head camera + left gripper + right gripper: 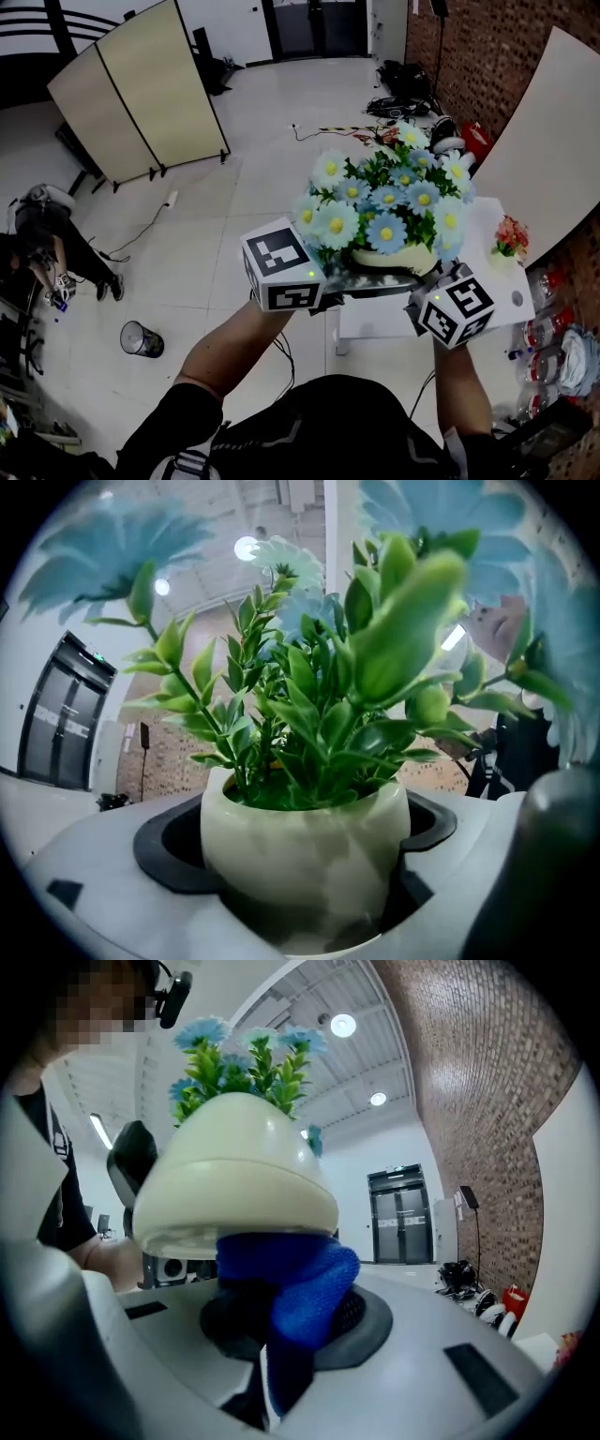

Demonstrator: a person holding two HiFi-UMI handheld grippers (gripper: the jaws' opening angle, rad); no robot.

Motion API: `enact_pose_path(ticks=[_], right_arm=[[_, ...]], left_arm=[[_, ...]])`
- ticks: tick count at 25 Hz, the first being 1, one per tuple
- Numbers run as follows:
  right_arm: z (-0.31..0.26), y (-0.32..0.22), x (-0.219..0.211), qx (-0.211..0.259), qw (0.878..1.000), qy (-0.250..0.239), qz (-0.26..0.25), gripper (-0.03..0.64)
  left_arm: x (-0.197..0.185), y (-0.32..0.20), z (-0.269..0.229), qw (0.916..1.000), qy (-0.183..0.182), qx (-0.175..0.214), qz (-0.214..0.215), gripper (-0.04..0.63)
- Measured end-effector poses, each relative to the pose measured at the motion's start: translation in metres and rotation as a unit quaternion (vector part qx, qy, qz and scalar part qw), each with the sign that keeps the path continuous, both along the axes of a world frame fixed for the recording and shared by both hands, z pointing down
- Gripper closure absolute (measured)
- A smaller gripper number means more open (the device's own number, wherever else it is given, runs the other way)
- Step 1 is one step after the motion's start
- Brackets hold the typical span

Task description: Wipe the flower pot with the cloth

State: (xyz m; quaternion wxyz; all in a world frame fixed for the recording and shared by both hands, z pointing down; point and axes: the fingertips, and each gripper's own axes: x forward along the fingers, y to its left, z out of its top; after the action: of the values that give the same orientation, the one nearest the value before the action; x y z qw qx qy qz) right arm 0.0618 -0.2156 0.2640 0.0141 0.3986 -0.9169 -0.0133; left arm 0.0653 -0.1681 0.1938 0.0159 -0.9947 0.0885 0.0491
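Note:
A cream flower pot [392, 257] with green leaves and pale blue daisies [384, 202] is held up in front of me. My left gripper [339, 278] is shut on the flower pot [305, 841] from the left, its dark pads [169, 850] hugging the round body. My right gripper [427, 284] comes in from the right, shut on a blue cloth [292, 1283]. In the right gripper view the bunched cloth presses against the underside of the pot [234, 1176]. In the head view the flowers and the marker cubes hide the cloth.
A white table [487, 230] stands just behind the pot, with a small pink-flowered plant [511, 236] on it. Plastic bottles [548, 328] lie on the floor at the right below a brick wall. A folding screen [141, 89] and a waste bin [141, 339] are far left.

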Motion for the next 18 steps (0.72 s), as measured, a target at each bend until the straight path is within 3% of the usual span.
enact_pose_path(ticks=[8, 18], right_arm=[[-0.002, -0.011, 0.016, -0.007, 1.0, -0.013, 0.004, 0.547], [-0.009, 0.051, 0.044, 0.029, 0.999, -0.006, -0.021, 0.547]], left_arm=[[-0.007, 0.004, -0.001, 0.9999, -0.011, 0.003, -0.013, 0.035], [-0.011, -0.025, 0.021, 0.9969, -0.013, -0.007, -0.077, 0.035]])
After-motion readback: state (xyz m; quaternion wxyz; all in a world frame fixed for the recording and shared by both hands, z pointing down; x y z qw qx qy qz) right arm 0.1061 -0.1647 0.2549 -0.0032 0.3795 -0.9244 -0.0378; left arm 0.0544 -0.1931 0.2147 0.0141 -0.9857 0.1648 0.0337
